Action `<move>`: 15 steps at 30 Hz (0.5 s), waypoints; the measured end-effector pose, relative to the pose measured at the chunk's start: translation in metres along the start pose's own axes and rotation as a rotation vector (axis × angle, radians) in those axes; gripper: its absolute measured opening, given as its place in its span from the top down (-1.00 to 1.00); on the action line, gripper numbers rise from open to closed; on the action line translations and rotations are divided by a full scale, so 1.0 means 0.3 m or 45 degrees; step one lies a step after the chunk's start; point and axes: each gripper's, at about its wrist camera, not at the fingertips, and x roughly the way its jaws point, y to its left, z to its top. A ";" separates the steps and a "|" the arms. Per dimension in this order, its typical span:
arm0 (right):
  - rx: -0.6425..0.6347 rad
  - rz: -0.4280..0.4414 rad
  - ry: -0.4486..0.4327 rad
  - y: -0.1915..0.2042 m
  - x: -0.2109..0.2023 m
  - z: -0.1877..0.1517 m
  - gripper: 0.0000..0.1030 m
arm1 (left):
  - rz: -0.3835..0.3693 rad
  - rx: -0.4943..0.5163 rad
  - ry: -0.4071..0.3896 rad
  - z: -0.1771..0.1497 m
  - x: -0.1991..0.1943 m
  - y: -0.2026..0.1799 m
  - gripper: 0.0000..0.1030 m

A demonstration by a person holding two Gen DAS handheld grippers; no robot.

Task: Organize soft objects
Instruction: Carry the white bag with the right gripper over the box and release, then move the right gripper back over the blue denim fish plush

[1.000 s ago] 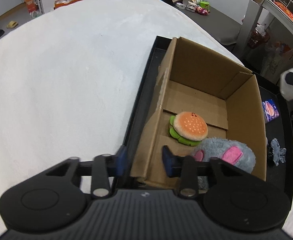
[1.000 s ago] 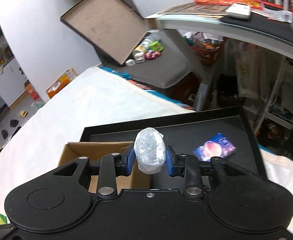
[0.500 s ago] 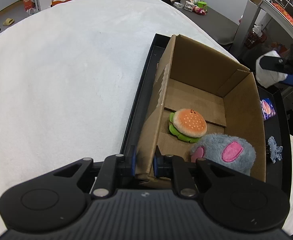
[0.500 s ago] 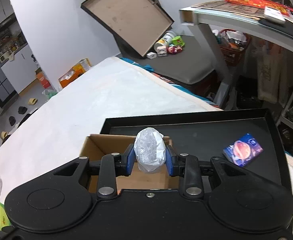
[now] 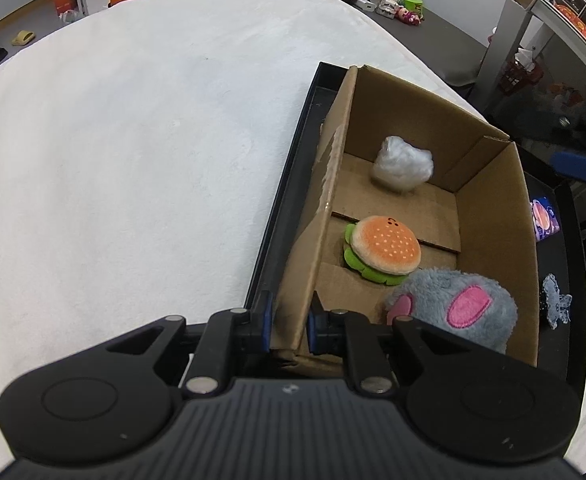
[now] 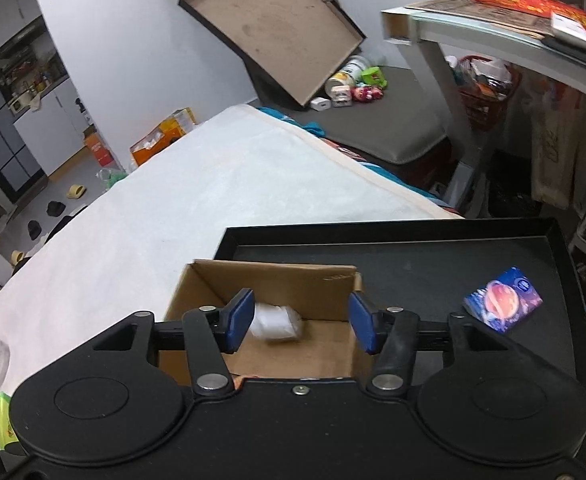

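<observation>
On the white-covered bed, far left: nothing of the task's lying loose. Next rightward, black tray with cardboard box standing in it. Left gripper clamped on the box's near-left wall, one pad outside, one inside; holds the box steady.

Inside the box, near to far: grey plush with pink patches at near right corner, burger plush about mid-floor and just beside it, white crumpled plastic bag at the far end against the back wall, apart from both.

Right of the box, on the tray floor: blue printed packet and a small grey-blue piece, both outside the box.

Right gripper above the box's end, jaws opening, pads well apart and touching nothing; white bag seen below between them, blurred, resting on or dropping to the box floor. Released, by the look of it.

Step in hand, as judged: drop-off of the bag into the box, just finishing. Three soft items in.

Next move, as judged: lift right gripper clear of the box rim, then go for the packet or the grey-blue piece if counted soft; cannot tell from here. Low flat items on the tray, so a low approach with pads wide. Left grip worth keeping meanwhile.
</observation>
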 end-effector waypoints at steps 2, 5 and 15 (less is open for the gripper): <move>0.013 -0.013 -0.004 -0.022 -0.009 -0.005 -0.08 | 0.010 -0.003 0.002 0.001 0.002 -0.005 0.69; 0.034 -0.029 -0.001 -0.056 -0.017 -0.016 -0.09 | 0.028 -0.001 -0.003 0.000 0.002 -0.016 0.69; 0.110 -0.084 0.007 -0.186 -0.049 -0.047 -0.13 | 0.070 0.003 -0.006 0.003 -0.006 -0.045 0.63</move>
